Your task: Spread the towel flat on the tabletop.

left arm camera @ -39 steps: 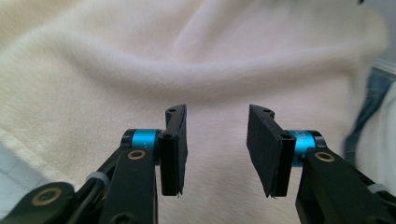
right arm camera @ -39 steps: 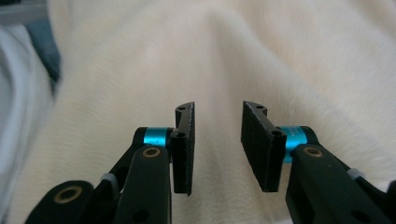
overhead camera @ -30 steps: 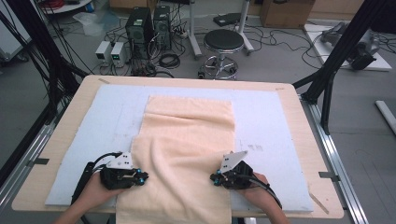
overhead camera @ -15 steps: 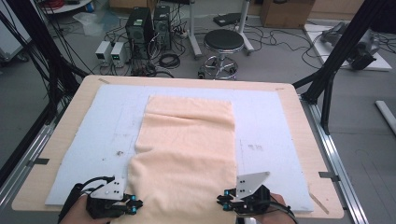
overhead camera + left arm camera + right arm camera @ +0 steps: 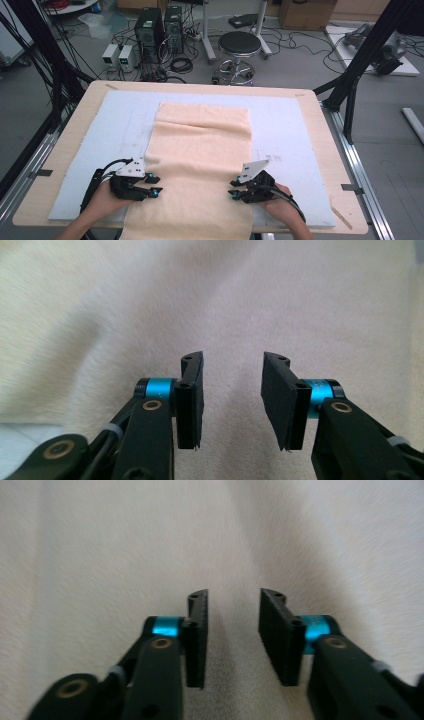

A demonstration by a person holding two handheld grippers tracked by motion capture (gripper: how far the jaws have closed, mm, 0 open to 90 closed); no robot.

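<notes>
The peach cloth (image 5: 200,160) lies flat, lengthwise, with faint creases.

**Left gripper view: parted jaws over cream cloth**

Left gripper (image 5: 232,405): two black jaws with blue collars, just been opening, gap between pads empty. Cream cloth (image 5: 210,305): soft, lightly rippled, beneath and beyond the jaws. Pale blue mat (image 5: 20,432): sliver at lower left, beside the cloth's edge.

Lab, computer towers (image 5: 159,27), floor cables (image 5: 300,47), stool (image 5: 239,45)
</notes>
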